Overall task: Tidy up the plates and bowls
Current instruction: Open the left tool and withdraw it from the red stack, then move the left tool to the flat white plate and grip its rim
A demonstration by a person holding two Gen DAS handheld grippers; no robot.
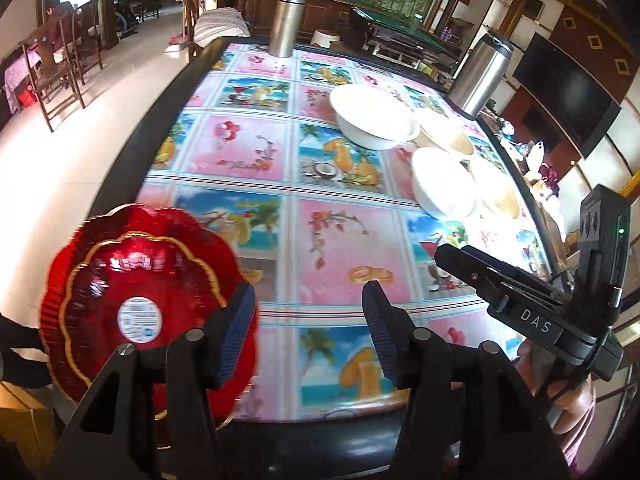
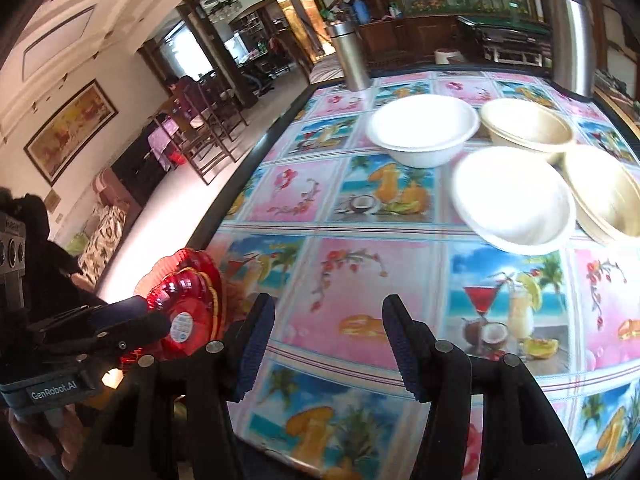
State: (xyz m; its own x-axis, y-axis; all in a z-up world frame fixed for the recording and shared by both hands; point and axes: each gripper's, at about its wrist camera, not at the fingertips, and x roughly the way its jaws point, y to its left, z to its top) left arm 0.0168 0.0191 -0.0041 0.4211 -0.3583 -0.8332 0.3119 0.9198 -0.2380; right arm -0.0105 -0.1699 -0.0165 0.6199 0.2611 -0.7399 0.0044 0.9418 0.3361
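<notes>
I am holding both tools over the near edge of the table (image 1: 168,92), and neither is carrying anything. My left gripper (image 1: 310,334) is standing with its jaws parted and only tablecloth between them; my right gripper (image 2: 328,344) is the same, jaws apart and empty.

The red plates (image 1: 132,280) are sitting stacked at the near left corner, and the stack seems to be hanging partly past the table's rim. That is what I am worrying about most: the left finger (image 1: 236,336) is hovering just beside it, so a careless swing could nudge the stack off onto the floor. The two tools are also working near each other, and they could knock together if I reach across.

The bowls are sitting far right, in a tight cluster: a white bowl (image 2: 422,130) farthest left, a second white bowl (image 2: 514,200) nearer, and two tan bowls (image 2: 528,128) beyond them, the nearer one (image 2: 608,196) looking like a nested stack. All appear empty. They are touching or nearly so, so gripping one rim could drag a neighbour. Two steel flasks (image 1: 286,24) are standing at the far edge, tall enough to tip.
</notes>
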